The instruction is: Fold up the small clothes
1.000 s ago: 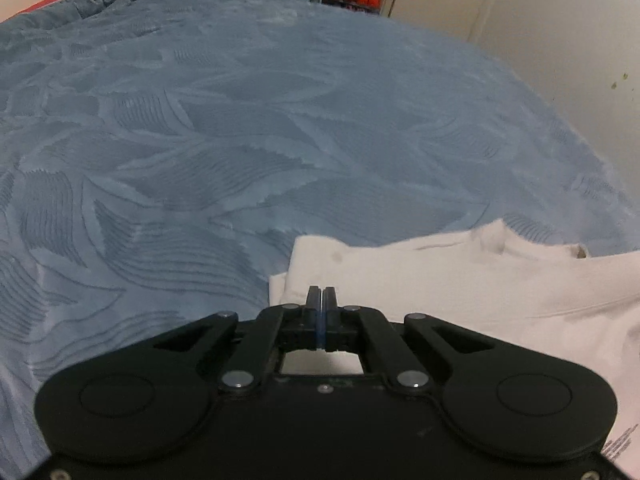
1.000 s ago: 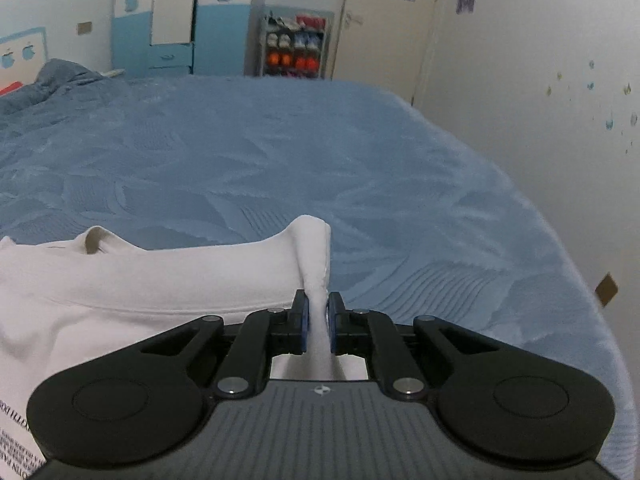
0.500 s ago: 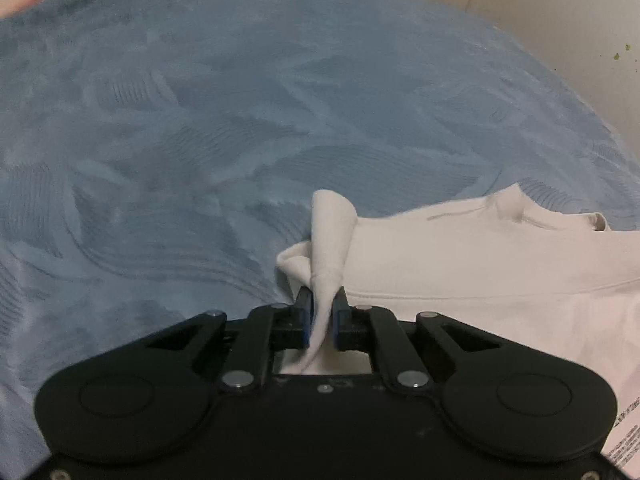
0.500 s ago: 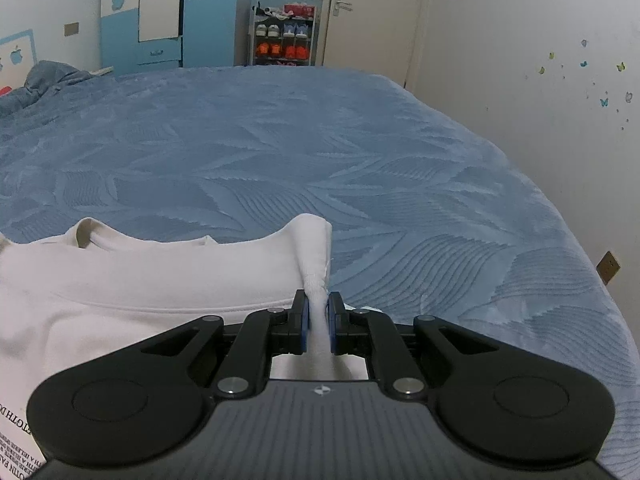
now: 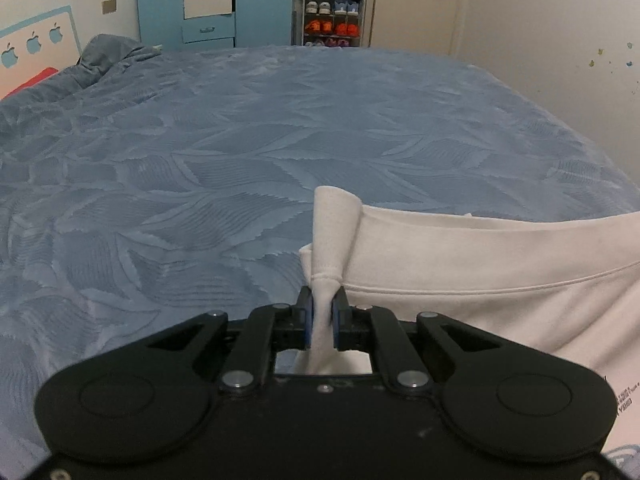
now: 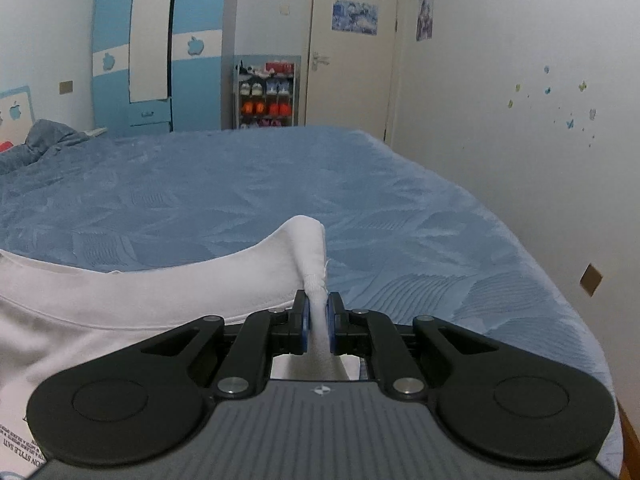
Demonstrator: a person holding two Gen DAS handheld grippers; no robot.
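The left gripper (image 5: 321,316) has its jaws closed tight on a bunched corner of a white T-shirt (image 5: 480,264), the cloth squeezed between the blue pads and rising in a small curled peak just ahead of them. The right gripper (image 6: 316,320) does the same at the opposite corner of the same T-shirt (image 6: 140,292): jaws pinched on a twisted fold of white fabric, with only the cloth's thickness between them.

The shirt hangs stretched between the two grippers, its held edge lifted clear of the bed (image 5: 240,140) and a stitched seam running across it. Black printed lettering shows at the lower margin of both views (too small to read). The garment sits toward the near edge of the bed, whose blue leaf-patterned cover spreads bare to the far edge.

A rumpled blue pillow (image 5: 112,50) lies at the bed's far left corner. Beyond the bed stand a blue-and-white wardrobe (image 6: 160,60), a shoe rack (image 6: 266,96) with orange and white pairs, and a closed cream door (image 6: 352,48).
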